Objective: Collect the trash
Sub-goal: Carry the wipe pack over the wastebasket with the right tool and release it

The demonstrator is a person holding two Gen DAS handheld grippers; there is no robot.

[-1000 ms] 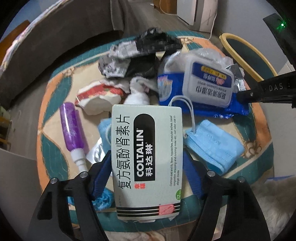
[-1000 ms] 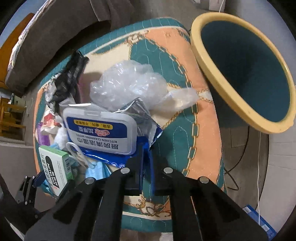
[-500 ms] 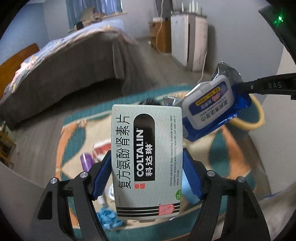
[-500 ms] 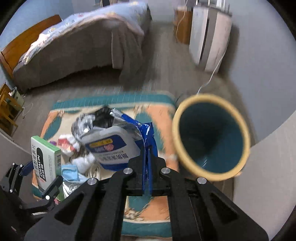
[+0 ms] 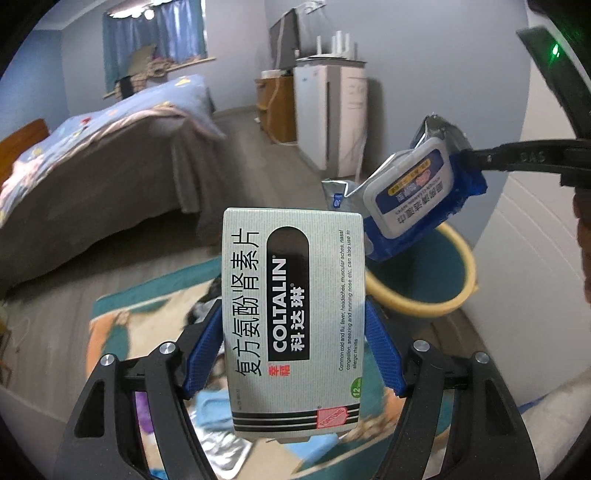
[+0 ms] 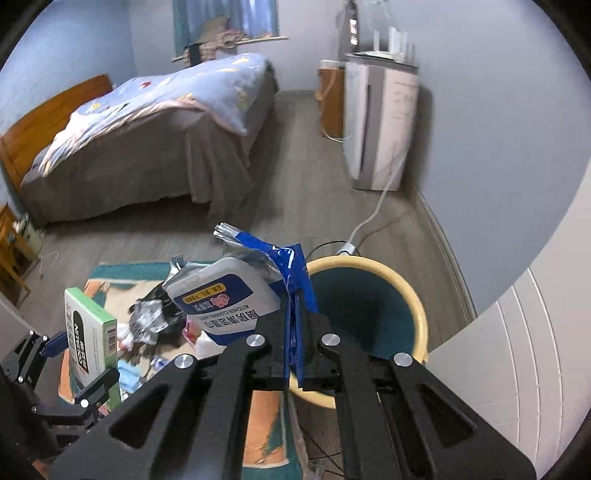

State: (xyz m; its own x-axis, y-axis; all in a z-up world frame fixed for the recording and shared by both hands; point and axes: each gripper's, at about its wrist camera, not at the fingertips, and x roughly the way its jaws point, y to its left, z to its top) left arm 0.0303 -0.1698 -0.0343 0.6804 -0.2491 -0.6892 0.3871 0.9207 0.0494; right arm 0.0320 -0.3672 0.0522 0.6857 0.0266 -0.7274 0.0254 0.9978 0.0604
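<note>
Pinching wipes pack (image 6: 225,302) edge, right claw (image 6: 295,332) above bin (image 6: 369,266).

I'm standing in a bedroom of a home. A bed (image 6: 155,129) with a wooden headboard (image 6: 48,110), a pale blue quilt and a grey-brown skirt fills the far left, under a window with blue curtains (image 6: 225,18). Along the right wall stand a tall white appliance (image 6: 380,125) with its cable trailing over the grey wood-look floor, and a small wooden cabinet (image 6: 330,107) beyond it. Near me a patterned teal and orange rug (image 5: 147,317) lies on the floor, with a yellow-rimmed bin (image 6: 369,306) just to its right.
</note>
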